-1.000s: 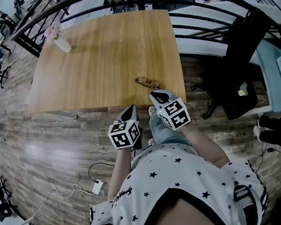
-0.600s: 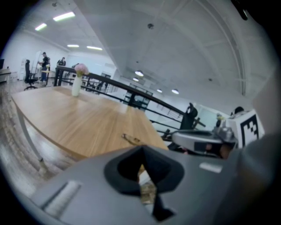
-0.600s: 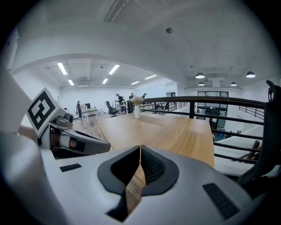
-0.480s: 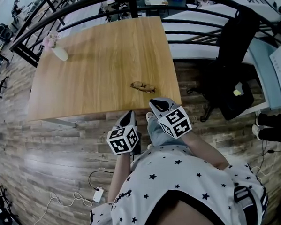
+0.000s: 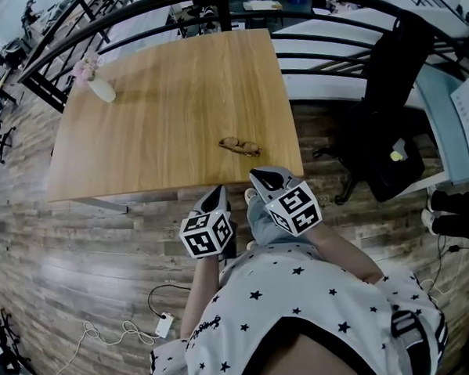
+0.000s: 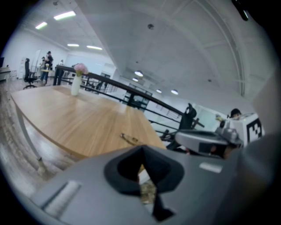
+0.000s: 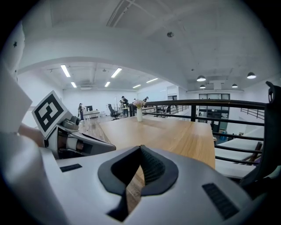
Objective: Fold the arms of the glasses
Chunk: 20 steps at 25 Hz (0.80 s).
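Glasses (image 5: 239, 146) lie near the table's (image 5: 152, 109) lower right edge. Below it, left gripper (image 5: 220, 189) and right gripper (image 5: 256, 173) hover closed, empty

head cam steeply down on table (image 5: 168, 108), l+r gripper cams low, looking across same table

Open-plan office: swivel chair (image 5: 373, 144), ceiling strip lights (image 7: 66, 70).

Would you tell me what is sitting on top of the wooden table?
On the table, glasses lie near the front edge and a vase of pink flowers stands at the far left corner. Nothing covers either.
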Each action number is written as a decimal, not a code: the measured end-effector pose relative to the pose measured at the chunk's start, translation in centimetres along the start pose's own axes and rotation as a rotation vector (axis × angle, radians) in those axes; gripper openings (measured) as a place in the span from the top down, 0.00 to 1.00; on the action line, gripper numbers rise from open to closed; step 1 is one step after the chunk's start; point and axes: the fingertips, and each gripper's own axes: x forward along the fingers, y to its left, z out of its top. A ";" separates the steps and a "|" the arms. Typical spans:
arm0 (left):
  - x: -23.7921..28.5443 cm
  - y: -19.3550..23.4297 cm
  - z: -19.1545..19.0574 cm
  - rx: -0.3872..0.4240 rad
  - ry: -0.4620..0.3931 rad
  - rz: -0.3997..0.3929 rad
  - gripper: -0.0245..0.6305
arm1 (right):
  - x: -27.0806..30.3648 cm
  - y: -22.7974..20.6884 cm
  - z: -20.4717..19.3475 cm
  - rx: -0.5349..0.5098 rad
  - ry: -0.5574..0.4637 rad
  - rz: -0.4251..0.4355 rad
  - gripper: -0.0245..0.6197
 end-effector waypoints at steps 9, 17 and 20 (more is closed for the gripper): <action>0.4 0.0 0.1 -0.007 0.003 0.002 0.95 | 0.1 -0.5 0.3 0.019 -0.014 0.006 0.94; 0.6 -0.2 0.2 -0.017 0.002 0.001 0.95 | 0.2 -0.5 0.3 0.026 -0.010 0.016 0.94; 0.8 -0.4 0.1 -0.024 0.001 0.000 0.95 | 0.2 -0.8 0.2 0.026 -0.005 0.017 0.94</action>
